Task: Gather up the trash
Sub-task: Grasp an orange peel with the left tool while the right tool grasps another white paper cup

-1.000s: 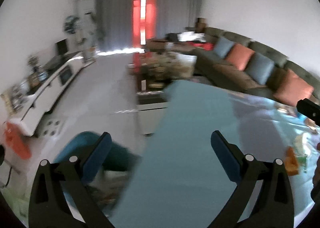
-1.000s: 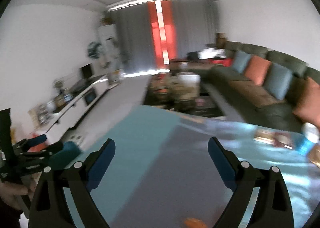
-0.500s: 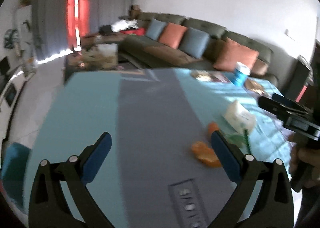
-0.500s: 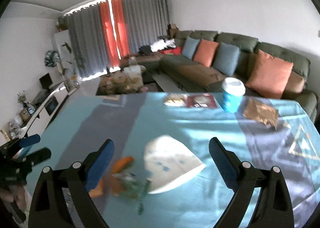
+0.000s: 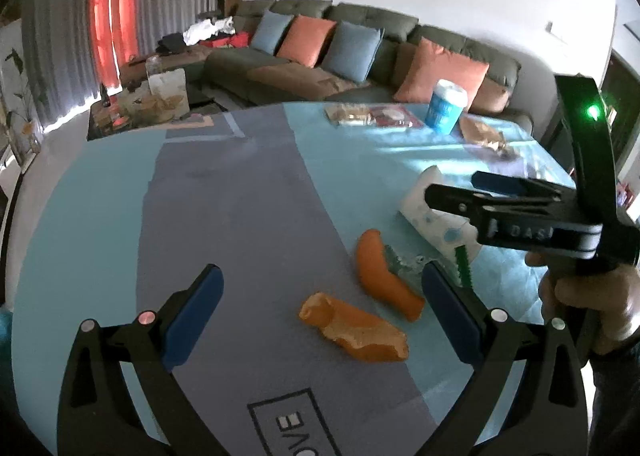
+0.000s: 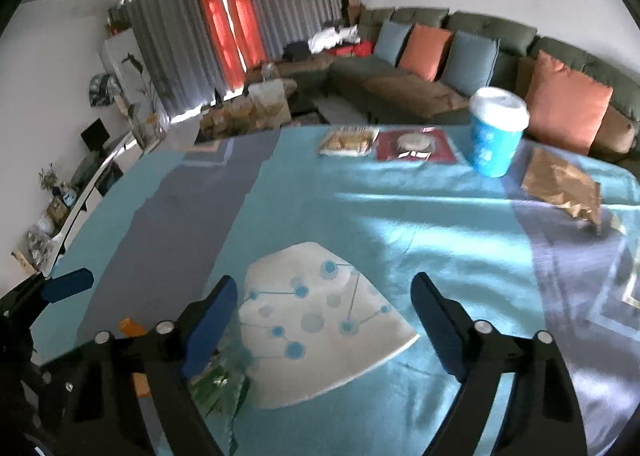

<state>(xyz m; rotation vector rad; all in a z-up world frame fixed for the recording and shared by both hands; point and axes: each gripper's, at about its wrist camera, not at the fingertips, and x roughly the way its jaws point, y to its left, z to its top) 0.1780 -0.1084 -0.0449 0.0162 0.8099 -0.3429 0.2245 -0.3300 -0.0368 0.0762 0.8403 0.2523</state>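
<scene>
Two pieces of orange peel (image 5: 356,326) (image 5: 382,276) lie on the blue tablecloth (image 5: 224,184) just ahead of my open, empty left gripper (image 5: 320,288). A clear green-printed wrapper (image 6: 220,380) lies beside them. A flattened white paper cup with blue dots (image 6: 320,320) lies right under my open, empty right gripper (image 6: 324,304); it also shows in the left wrist view (image 5: 436,216), partly behind the right gripper (image 5: 504,196). A crumpled brown paper bag (image 6: 564,184) lies at the far right.
A blue cup with a white lid (image 6: 496,132) stands at the table's far side next to a red packet (image 6: 416,144) and a snack packet (image 6: 348,140). A sofa with cushions (image 5: 360,52) runs behind the table.
Both grippers have swung right from the room and floor to over the table. They have moved closer to the peels and the flattened cup. Both stay open.
</scene>
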